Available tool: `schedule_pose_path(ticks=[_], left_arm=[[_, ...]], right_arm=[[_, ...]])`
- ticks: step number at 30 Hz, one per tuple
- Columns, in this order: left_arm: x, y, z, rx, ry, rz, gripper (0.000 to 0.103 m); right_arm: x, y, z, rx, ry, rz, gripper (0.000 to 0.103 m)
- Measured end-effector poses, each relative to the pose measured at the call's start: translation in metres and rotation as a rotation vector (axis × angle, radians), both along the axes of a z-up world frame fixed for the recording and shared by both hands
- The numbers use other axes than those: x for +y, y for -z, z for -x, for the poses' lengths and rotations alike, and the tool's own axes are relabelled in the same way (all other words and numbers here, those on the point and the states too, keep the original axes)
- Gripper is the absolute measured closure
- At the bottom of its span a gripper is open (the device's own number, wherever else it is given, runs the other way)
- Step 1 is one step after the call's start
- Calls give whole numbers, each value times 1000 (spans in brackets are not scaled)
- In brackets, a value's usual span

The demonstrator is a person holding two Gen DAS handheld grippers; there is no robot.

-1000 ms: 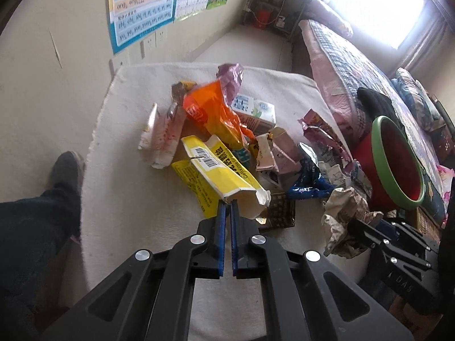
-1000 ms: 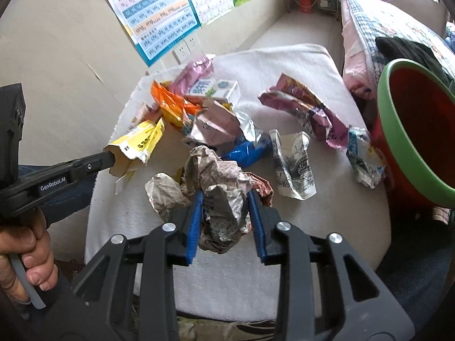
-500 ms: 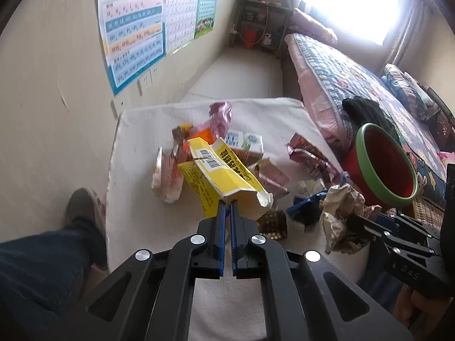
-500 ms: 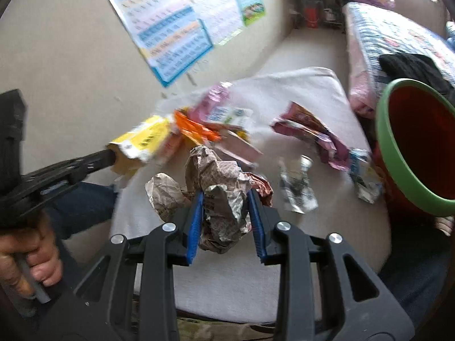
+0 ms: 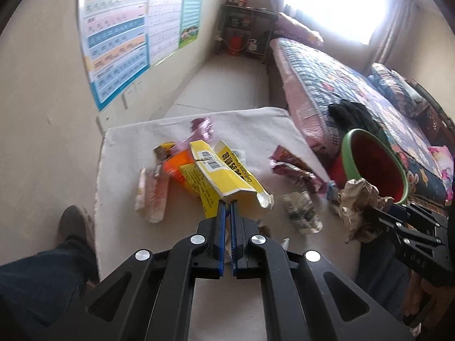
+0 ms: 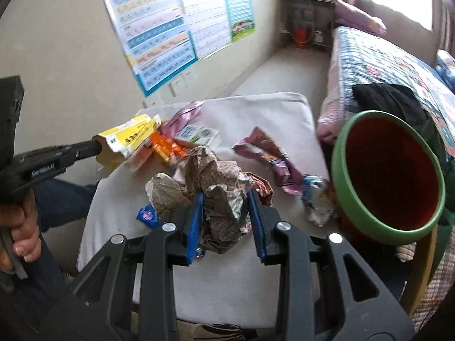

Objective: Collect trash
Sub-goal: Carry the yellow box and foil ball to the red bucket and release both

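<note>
My left gripper point(image 5: 227, 206) is shut on the torn edge of a yellow paper packet point(image 5: 224, 174), which hangs above the white-covered table point(image 5: 125, 153). From the right wrist view the same yellow packet point(image 6: 128, 136) sticks out of the left gripper point(image 6: 96, 145) at the left. My right gripper point(image 6: 226, 199) is shut on a crumpled ball of brown paper point(image 6: 219, 187), lifted off the table. In the left wrist view that paper ball point(image 5: 359, 201) sits just beside a red bin with a green rim point(image 5: 375, 167). The bin point(image 6: 389, 170) stands right of the table.
Several wrappers lie on the table: an orange one point(image 5: 177, 164), a pink-white one point(image 5: 150, 196), a purple one point(image 6: 270, 153), a small carton point(image 6: 196, 135) and a blue scrap point(image 6: 146, 216). A bed point(image 5: 341, 91) runs along the right. A leg and shoe point(image 5: 71, 227) are left of the table.
Both grippers have risen with their loads; the table and litter look smaller and farther below. The yellow packet now hangs clear of the pile. The bin sits closer to the paper ball.
</note>
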State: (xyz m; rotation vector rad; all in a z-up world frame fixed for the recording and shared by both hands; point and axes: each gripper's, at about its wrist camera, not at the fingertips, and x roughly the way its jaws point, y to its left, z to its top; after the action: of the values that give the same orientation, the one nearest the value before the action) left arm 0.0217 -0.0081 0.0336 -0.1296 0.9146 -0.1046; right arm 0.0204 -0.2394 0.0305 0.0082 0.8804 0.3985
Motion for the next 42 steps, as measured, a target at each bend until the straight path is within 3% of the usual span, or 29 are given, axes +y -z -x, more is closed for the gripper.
schedule_pose_path(ticks=[14, 24, 37, 40, 41, 42], left_arm=[[-117, -37, -42, -94, 264, 44, 103], [-209, -41, -65, -95, 491, 95, 103], [-265, -29, -107, -40, 580, 147, 102], [-272, -19, -118, 4, 594, 186, 95], [-273, -18, -120, 7, 592, 185, 88], [-274, -17, -122, 10, 591, 186, 71]], right_arm=[[-101, -28, -25, -82, 271, 21, 72], [-174, -32, -43, -108, 420, 63, 72], [-221, -15, -62, -81, 503, 90, 70], [-228, -7, -68, -62, 513, 98, 61], [-229, -5, -69, -58, 515, 99, 57], [-229, -4, -69, -60, 521, 104, 44]])
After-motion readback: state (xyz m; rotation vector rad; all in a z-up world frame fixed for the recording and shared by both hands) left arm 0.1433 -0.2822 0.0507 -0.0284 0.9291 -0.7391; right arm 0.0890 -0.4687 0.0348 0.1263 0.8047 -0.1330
